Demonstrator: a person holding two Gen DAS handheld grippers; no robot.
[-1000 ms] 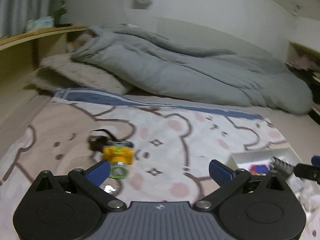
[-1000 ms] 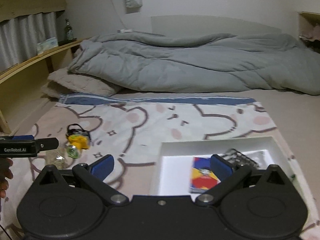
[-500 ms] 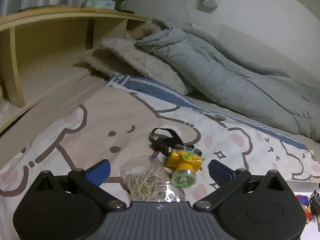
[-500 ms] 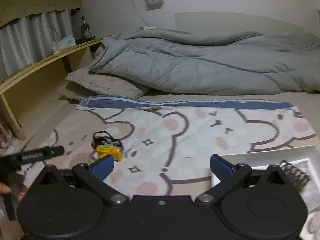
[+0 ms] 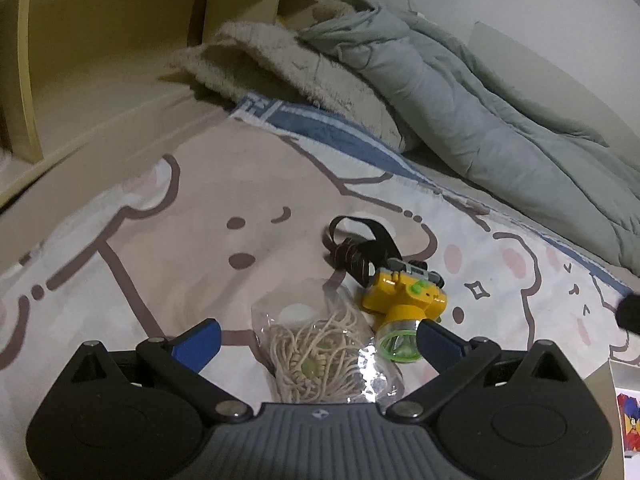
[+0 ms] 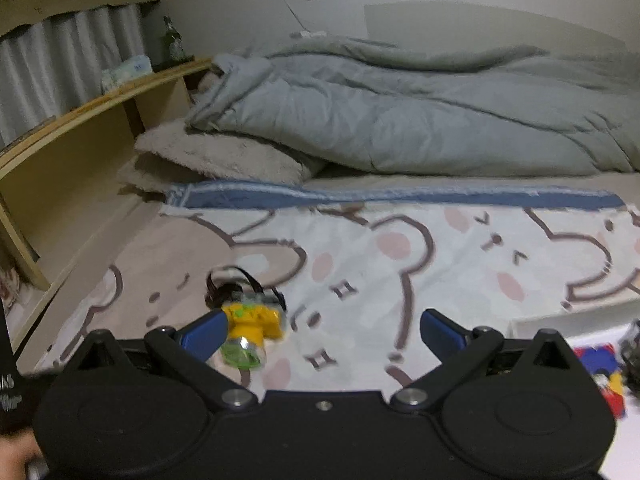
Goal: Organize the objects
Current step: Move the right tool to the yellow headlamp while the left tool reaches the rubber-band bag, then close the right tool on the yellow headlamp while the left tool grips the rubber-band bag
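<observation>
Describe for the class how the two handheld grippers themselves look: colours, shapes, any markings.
Both match: the left gripper and right gripper have glossy black bodies with two round housings, black linkage arms on silver pivot screws, and blue fingers. The left body's centre is ribbed grey with a small emblem; white lettering marks its side.

Bed (image 5: 132,184) — bear-print sheet; on it: bagged cord (image 5: 320,354), yellow headlamp (image 5: 404,304), grey duvet (image 5: 500,108), white tray (image 6: 560,322).

My right gripper (image 6: 320,330) hangs low over the bear-print bedsheet (image 6: 380,264), its blue-tipped jaws spread wide. Just off my left fingertip lies the yellow plastic headlamp with a green lens (image 6: 250,330), its dark strap curled behind it. At the far right sits a white tray (image 6: 560,320) holding a colourful card (image 6: 604,372). A rumpled grey duvet (image 6: 400,116) lies beyond.
</observation>
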